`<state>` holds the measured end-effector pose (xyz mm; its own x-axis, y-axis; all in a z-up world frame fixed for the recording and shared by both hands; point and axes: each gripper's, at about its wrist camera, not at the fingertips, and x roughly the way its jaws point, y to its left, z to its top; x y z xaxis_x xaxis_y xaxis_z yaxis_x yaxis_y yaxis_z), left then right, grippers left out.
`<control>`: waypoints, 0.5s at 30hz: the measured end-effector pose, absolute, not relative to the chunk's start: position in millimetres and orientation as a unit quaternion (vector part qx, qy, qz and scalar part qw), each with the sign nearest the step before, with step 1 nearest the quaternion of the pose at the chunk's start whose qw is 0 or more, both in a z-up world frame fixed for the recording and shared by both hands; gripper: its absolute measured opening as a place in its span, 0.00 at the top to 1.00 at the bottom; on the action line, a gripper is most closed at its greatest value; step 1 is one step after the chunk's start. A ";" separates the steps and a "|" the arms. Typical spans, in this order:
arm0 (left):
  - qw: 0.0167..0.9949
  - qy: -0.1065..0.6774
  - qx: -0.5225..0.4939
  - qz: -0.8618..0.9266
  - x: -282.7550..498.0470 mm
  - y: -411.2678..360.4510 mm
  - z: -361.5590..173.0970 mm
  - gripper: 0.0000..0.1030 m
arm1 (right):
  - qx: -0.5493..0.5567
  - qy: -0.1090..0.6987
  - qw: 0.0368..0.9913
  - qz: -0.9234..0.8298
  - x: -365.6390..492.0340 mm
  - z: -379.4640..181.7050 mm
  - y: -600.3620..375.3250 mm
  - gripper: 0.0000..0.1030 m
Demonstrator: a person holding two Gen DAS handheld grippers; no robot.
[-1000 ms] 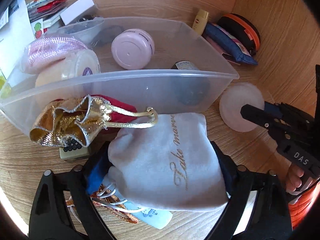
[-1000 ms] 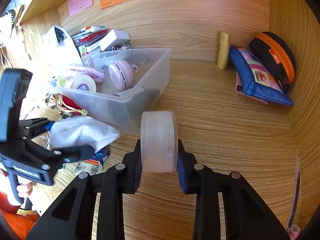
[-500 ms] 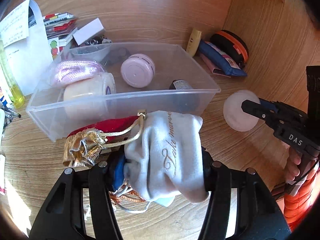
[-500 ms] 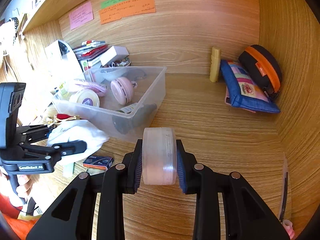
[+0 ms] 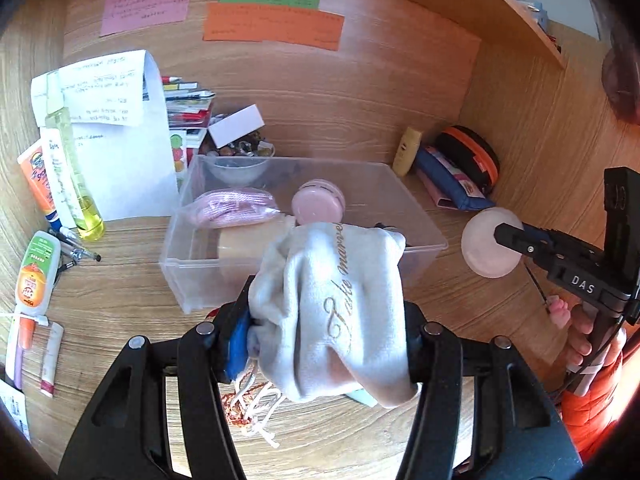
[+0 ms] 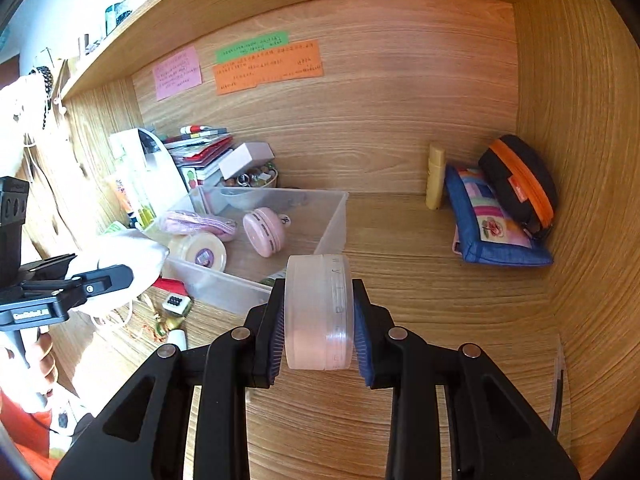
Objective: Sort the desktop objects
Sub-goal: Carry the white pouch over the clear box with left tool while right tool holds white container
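Note:
My left gripper [image 5: 326, 332] is shut on a white velvet pouch [image 5: 340, 312] with gold script, held in the air in front of the clear plastic bin [image 5: 420, 240]. My right gripper [image 6: 319, 316] is shut on a frosted pink round jar [image 6: 319, 312], held above the desk just right of the bin [image 6: 332, 224]. The jar also shows in the left wrist view [image 5: 486, 242], and the pouch in the right wrist view [image 6: 120, 260]. In the bin lie a pink round case [image 6: 264, 230], a tape roll [image 6: 198, 250] and a pink mesh pouch [image 6: 196, 222].
A blue pouch [image 6: 492, 232], a black-orange case [image 6: 520, 184] and a yellow tube [image 6: 435, 176] lie at the back right. Bottles and tubes [image 5: 60, 168], papers and a small box [image 5: 236, 124] stand at the back left. A red-gold pouch and a die [image 6: 174, 300] lie before the bin.
Both grippers have risen with their loads. The white pouch has come up off the desk and away from the gold and red pouch.

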<state>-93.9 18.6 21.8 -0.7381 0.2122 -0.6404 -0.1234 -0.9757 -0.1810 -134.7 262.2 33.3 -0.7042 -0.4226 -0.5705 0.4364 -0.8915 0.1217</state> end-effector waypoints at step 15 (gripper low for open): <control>0.064 -0.109 -0.316 0.940 -100.9 -39.6 50.1 0.45 | 0.297 0.012 0.258 -0.919 -151.8 46.0 226.1 0.74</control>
<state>-100.9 -39.6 50.1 -0.7915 0.1896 -0.5810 -0.0516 -0.9680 -0.2456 -151.8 226.1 46.0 -0.6909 -0.4671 -0.5518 0.4814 -0.8667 0.1308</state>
